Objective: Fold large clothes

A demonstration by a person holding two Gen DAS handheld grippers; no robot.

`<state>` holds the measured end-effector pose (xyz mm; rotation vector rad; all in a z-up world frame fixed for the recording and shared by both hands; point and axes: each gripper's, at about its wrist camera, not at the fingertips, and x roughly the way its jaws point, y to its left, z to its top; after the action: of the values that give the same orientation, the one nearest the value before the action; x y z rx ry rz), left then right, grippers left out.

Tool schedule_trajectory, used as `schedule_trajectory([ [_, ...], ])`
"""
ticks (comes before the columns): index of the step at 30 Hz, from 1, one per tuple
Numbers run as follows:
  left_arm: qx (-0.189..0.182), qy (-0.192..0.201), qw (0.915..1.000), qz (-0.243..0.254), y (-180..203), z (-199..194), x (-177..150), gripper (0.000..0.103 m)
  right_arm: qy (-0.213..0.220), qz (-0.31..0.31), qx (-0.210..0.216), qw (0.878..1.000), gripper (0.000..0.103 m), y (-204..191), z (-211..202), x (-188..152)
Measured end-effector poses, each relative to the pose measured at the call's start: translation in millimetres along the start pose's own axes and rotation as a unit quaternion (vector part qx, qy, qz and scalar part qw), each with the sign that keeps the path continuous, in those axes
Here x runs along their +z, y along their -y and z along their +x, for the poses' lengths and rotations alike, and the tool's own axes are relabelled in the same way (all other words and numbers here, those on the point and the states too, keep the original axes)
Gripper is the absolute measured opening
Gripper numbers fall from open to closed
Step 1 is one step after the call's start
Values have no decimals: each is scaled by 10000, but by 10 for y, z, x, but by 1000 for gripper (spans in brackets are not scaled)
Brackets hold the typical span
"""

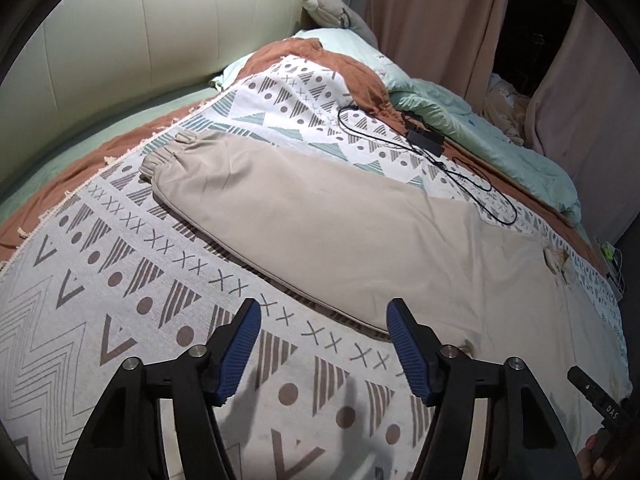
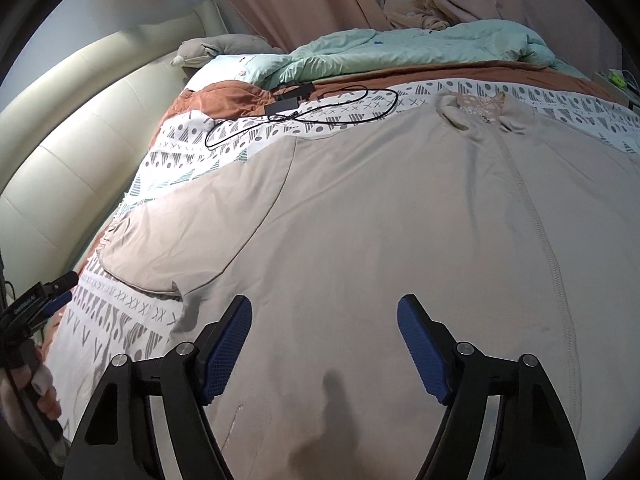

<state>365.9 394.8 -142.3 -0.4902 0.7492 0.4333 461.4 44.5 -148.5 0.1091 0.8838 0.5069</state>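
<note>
A large beige zip-front jacket (image 2: pixel 380 220) lies flat on the patterned bedspread (image 2: pixel 120 336), collar (image 2: pixel 476 112) at the far side, zipper down the middle. Its left sleeve (image 1: pixel 304 208) stretches out to an elastic cuff (image 1: pixel 160 160). My left gripper (image 1: pixel 324 320) is open and empty, hovering above the bedspread near the sleeve's lower edge. My right gripper (image 2: pixel 324 316) is open and empty above the jacket's lower front. The left gripper also shows at the left edge of the right wrist view (image 2: pixel 36 308).
A black charger with a looped cable (image 1: pixel 428 140) lies on the bedspread beyond the sleeve. A mint duvet (image 2: pixel 420 44) is bunched along the far side. A cream padded headboard (image 1: pixel 140 52) and pink curtains (image 1: pixel 432 16) border the bed.
</note>
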Motion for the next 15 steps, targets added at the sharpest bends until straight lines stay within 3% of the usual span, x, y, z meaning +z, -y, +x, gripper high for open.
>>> schedule_trajectory([
  [4, 73, -202, 9992, -328, -204, 319, 101, 60, -217, 93, 43, 9997, 65, 36, 285, 54],
  [6, 138, -278, 9984, -468, -298, 468, 152, 60, -295, 129, 63, 9995, 60, 51, 375, 65],
  [8, 219, -364, 9973, -603, -384, 600, 196, 59, -405, 164, 78, 9990, 48, 69, 480, 72],
  [13, 346, -475, 9942, -902, -564, 879, 303, 58, -802, 280, -27, 9964, 43, 116, 749, 54],
  [15, 361, -524, 9924, -1053, -647, 1002, 344, 38, -874, 277, -129, 9957, 40, 119, 812, 51],
])
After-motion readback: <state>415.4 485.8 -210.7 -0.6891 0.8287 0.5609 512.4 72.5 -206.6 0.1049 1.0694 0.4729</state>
